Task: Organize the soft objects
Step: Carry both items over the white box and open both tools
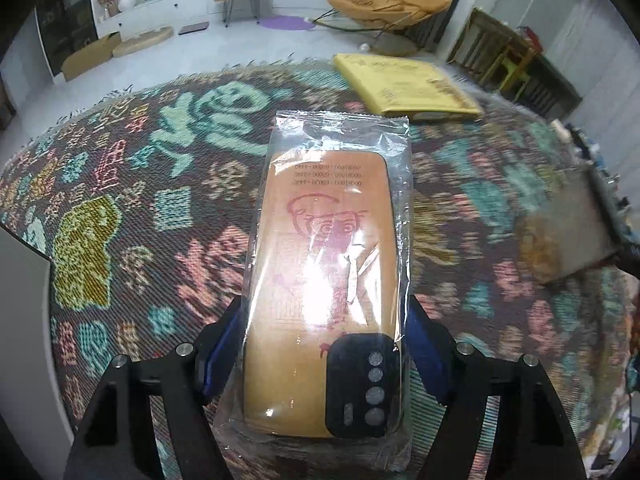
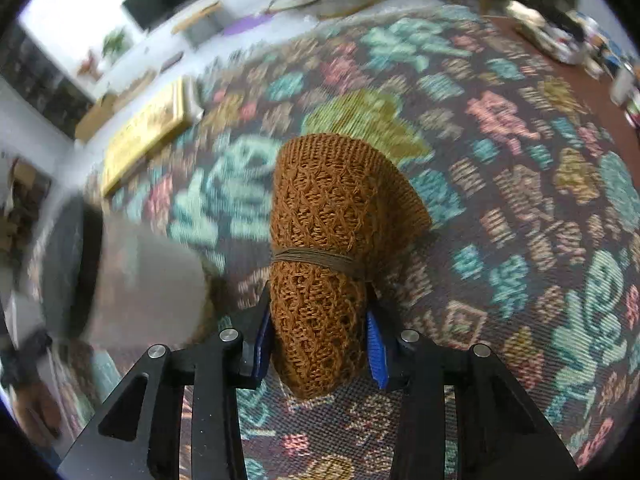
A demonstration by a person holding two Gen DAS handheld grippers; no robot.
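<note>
Left gripper (image 1: 324, 344): one, its two blue pads clamped on the sides of the packet
Packet (image 1: 328, 264): one clear plastic sleeve with one tan phone case inside, a red figure drawn on it, held lifted above the rug
Rug (image 1: 132, 208): one, dark weave with teal, pink and yellow motifs, under everything
Yellow box (image 1: 408, 88): one, flat, lying at the far edge of the rug, well apart from the packet
Right gripper (image 2: 320, 344): one, pads pressed on the lower part of the knit roll
Knit roll (image 2: 332, 216): one, rust-brown, tied by one brown band around its middle, held over the rug
</note>
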